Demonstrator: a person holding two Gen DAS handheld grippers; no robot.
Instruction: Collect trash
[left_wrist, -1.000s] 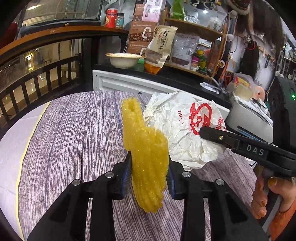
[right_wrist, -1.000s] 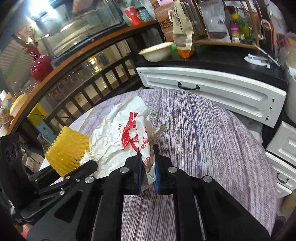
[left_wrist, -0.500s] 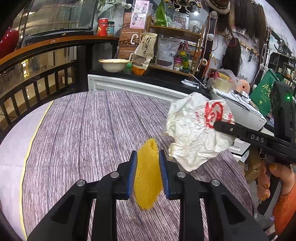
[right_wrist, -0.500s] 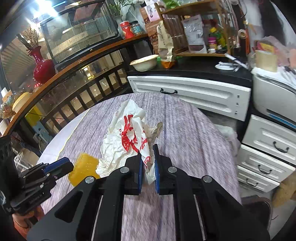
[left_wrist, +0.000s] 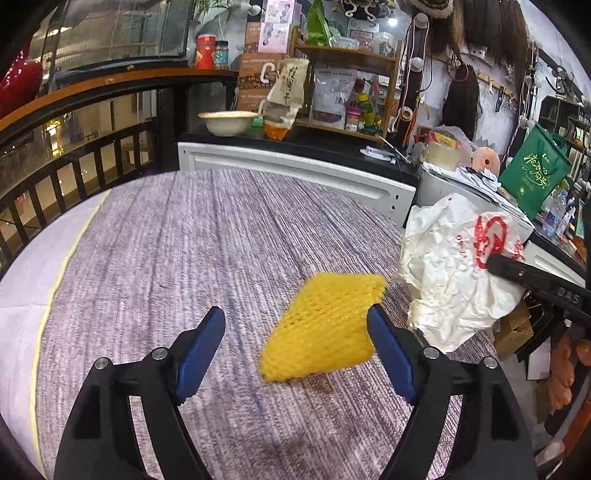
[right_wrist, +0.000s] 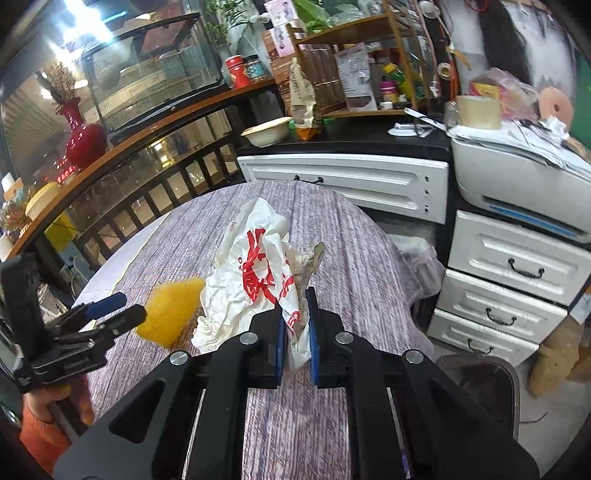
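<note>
Trash half gathered: right gripper (right_wrist: 295, 328) clenched on crumpled white bag (right_wrist: 258, 273) over the table's (left_wrist: 184, 236) right edge, left gripper (left_wrist: 295, 341) jaws just opened, yellow foam net (left_wrist: 325, 325) loose between them, dark bin (right_wrist: 487, 384) off the table edge still to reach.

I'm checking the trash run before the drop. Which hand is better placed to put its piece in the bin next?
Right. The right gripper is clamped on the crumpled bag, with the dark bin just beside it. The left gripper has just been opening, and the yellow foam net sits loose between its jaws.
</note>
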